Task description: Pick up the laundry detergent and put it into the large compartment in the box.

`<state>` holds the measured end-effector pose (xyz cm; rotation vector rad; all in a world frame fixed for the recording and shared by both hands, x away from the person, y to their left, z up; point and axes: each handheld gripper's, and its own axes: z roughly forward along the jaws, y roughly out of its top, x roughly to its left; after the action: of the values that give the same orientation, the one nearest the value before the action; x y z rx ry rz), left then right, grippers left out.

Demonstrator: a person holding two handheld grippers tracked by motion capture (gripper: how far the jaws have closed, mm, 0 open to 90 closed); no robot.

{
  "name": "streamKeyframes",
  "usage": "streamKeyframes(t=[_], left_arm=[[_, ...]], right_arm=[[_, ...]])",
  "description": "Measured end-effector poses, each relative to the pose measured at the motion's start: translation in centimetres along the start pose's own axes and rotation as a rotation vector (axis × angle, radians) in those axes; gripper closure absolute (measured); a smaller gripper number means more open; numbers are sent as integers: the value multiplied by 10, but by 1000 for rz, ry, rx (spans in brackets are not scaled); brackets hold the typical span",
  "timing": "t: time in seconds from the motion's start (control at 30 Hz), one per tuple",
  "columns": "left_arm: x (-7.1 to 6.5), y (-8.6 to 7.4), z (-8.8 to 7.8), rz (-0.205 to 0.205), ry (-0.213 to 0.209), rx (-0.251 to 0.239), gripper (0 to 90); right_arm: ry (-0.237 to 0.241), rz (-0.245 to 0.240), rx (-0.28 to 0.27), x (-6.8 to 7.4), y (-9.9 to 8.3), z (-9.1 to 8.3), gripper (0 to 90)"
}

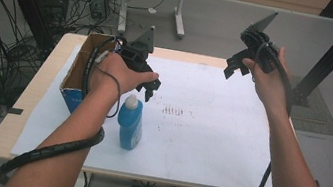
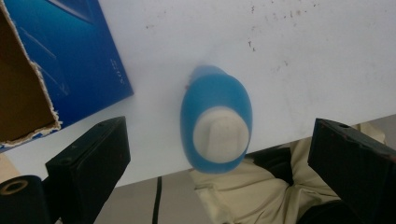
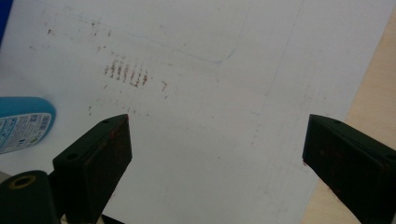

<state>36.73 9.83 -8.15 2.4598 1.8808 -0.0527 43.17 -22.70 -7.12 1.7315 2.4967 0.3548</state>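
Note:
A blue bottle (image 1: 129, 124) with a white cap stands upright on the white sheet (image 1: 209, 130) near the table's front. My left gripper (image 1: 151, 87) hovers just above and behind it, open, looking straight down on the bottle (image 2: 215, 125), whose cap sits between the spread jaws below them. My right gripper (image 1: 234, 68) is held high over the far right of the sheet, open, with nothing between its jaws. In the right gripper view the bottle's base (image 3: 23, 122) lies at the left edge, and my right gripper (image 3: 217, 154) looks down on the bare sheet.
An open blue cardboard box (image 1: 81, 71) stands at the sheet's left, close to my left hand; its torn brown edge (image 2: 28, 93) is close by. Brownish stains (image 1: 172, 110) mark the sheet's middle. A wooden table edge (image 3: 369, 107) borders the sheet on the right.

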Motion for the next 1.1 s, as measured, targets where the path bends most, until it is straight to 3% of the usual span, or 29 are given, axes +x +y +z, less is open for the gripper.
streamKeyframes(t=[0.6,1.1], left_arm=[[-2,0,30,8,-10,13,62],[-4,-2,49,6,8,17,61]], right_arm=[[1,6,6,-2,-2,1,80],[3,10,7,-5,-3,2,80]])
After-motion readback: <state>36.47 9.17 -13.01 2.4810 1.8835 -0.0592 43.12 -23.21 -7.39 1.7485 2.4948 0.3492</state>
